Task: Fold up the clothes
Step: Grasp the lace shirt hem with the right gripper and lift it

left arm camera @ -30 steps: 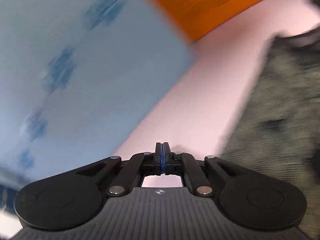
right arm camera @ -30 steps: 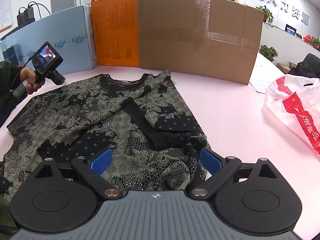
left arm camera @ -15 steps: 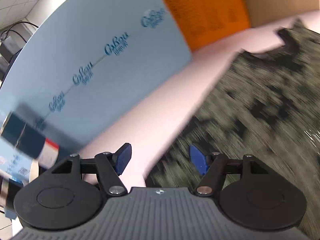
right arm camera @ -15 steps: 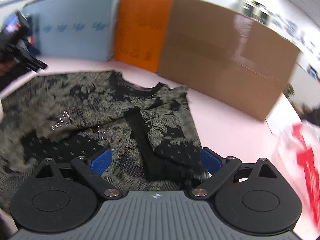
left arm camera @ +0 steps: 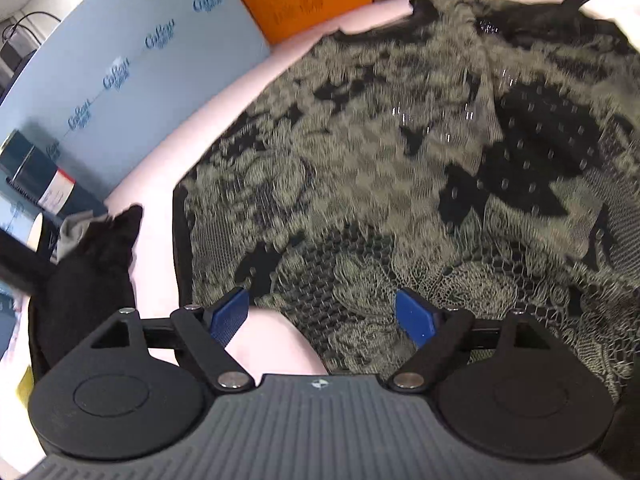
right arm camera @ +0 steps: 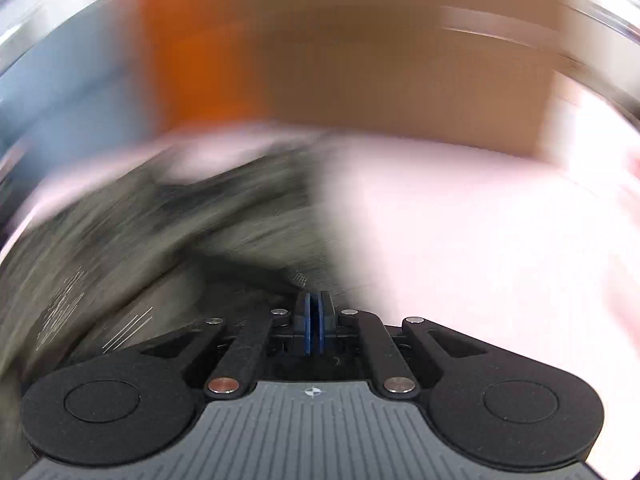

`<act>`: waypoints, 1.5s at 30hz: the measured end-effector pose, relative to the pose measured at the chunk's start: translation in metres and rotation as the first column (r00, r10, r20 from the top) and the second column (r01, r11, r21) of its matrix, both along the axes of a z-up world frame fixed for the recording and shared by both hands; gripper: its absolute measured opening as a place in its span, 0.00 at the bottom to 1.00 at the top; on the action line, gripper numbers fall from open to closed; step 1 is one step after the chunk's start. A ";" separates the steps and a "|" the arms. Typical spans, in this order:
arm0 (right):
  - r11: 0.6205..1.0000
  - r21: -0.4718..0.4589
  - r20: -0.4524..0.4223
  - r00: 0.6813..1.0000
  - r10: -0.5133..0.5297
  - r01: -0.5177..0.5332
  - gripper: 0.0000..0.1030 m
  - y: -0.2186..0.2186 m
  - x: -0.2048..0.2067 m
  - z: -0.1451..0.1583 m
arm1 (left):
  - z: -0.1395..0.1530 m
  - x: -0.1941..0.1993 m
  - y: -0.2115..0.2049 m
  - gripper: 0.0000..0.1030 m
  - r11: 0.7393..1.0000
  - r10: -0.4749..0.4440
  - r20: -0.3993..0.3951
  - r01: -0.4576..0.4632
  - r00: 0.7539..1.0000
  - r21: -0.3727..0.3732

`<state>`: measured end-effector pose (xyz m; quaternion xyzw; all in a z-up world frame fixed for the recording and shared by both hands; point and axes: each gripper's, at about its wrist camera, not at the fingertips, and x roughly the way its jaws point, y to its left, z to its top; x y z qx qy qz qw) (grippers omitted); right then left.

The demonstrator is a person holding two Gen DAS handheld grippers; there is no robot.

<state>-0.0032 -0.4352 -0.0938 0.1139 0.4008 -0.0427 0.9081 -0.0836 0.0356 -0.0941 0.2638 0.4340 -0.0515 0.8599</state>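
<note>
Lace-patterned top [left arm camera: 400,168] spread on pink bench [left arm camera: 256,76], fills centre and right of left wrist frame.
Olive-and-black knit, black trim, wrinkled. Left hand-held gripper [left arm camera: 322,316] opening over its lower-left hem, nothing pinched; right hand-held gripper [right arm camera: 314,322] clenched, view blurred.

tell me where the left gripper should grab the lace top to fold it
Probably the black-trimmed side edge of the lace top, near the corner just ahead of the left gripper. It lies flat on the pink table, so come in low from the bare table side and slide one finger under the edge. The jaws are opening, with nothing pinched.
</note>
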 end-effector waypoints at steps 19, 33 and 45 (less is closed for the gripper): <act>1.000 0.025 0.006 1.000 0.003 -0.003 0.82 0.000 -0.035 -0.024 | 0.011 0.017 0.009 0.80 0.995 0.099 0.065 -0.100 0.993 0.014; 0.974 -0.030 -0.005 0.974 -0.226 0.226 0.03 -0.037 -0.035 -0.024 | -0.005 0.054 0.013 0.81 0.980 0.196 0.036 -0.197 0.980 0.027; 0.960 -0.009 -0.064 0.958 -0.279 0.279 0.10 -0.042 -0.071 -0.020 | -0.011 0.064 0.015 0.93 0.985 0.157 0.066 -0.161 0.985 0.065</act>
